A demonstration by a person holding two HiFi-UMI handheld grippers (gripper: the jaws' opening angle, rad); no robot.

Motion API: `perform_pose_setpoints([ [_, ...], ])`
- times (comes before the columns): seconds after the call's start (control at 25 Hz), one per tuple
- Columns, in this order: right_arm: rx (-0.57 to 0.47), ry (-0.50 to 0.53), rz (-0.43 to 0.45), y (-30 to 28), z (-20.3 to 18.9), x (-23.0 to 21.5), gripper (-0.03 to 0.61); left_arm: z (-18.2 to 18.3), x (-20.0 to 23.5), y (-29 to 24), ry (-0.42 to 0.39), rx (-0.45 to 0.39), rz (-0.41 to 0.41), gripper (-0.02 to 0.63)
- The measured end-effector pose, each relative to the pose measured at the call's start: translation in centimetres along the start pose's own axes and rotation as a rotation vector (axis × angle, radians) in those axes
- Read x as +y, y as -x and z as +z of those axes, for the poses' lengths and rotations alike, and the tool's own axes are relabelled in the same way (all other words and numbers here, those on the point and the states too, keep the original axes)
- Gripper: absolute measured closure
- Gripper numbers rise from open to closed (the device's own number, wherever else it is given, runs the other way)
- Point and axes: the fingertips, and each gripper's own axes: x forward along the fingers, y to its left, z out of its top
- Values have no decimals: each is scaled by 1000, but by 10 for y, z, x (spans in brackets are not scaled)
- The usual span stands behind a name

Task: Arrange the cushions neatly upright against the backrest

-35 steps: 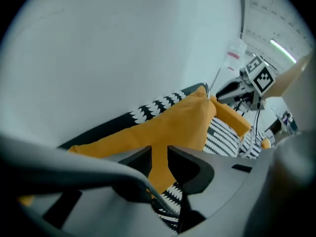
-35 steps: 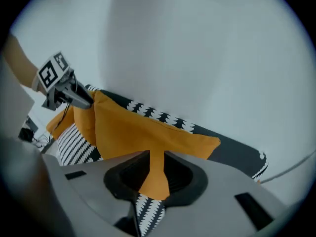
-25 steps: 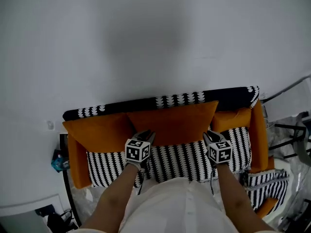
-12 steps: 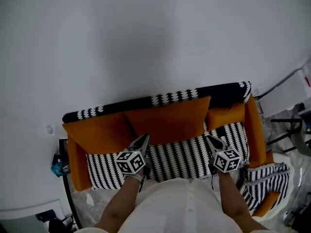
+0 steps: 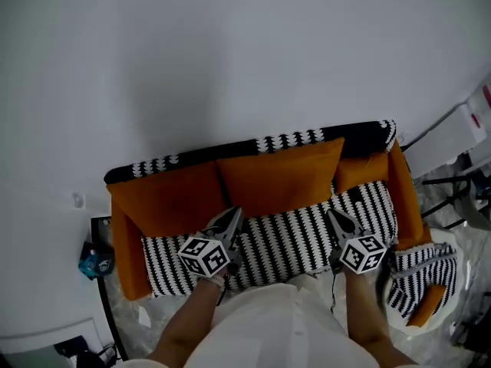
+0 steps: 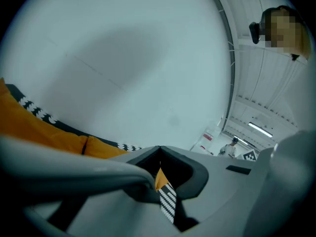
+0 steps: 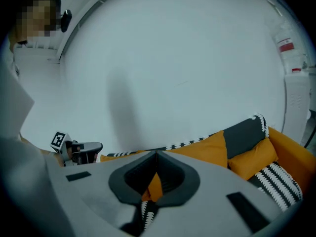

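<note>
The sofa (image 5: 299,140) backs onto the wall (image 5: 230,52). Against its backrest stand the left cushion (image 5: 165,202), the middle cushion (image 5: 280,179) and the right cushion (image 5: 359,171), side by side. In front of them, over the seat (image 5: 291,240), the left gripper (image 5: 234,215) and the right gripper (image 5: 332,215) hang well apart. A smaller chair (image 5: 418,282) stands just right of the sofa.

Head view: right cushion (image 5: 359,171) half hidden behind middle cushion (image 5: 280,179). Front of sofa (image 5: 126,259) seat covered by person's arms and torso. Blue item (image 5: 93,257) left of sofa too small to identify. Left gripper view: sofa cut off at left edge; left gripper (image 6: 159,149) body blocks the rest, only a sliver of orange and striped fabric shows. Far figure (image 6: 229,148) too small to tell.
</note>
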Motion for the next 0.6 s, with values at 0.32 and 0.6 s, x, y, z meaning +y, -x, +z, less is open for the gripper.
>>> perform_pose_setpoints([
  [0.32, -92, -27, -1, 9, -34, 115, 560, 10, 30, 124, -166, 62, -71, 589],
  [0.6, -111, 41, 51, 15, -33, 166, 560, 59, 42, 179, -253, -56, -33, 590],
])
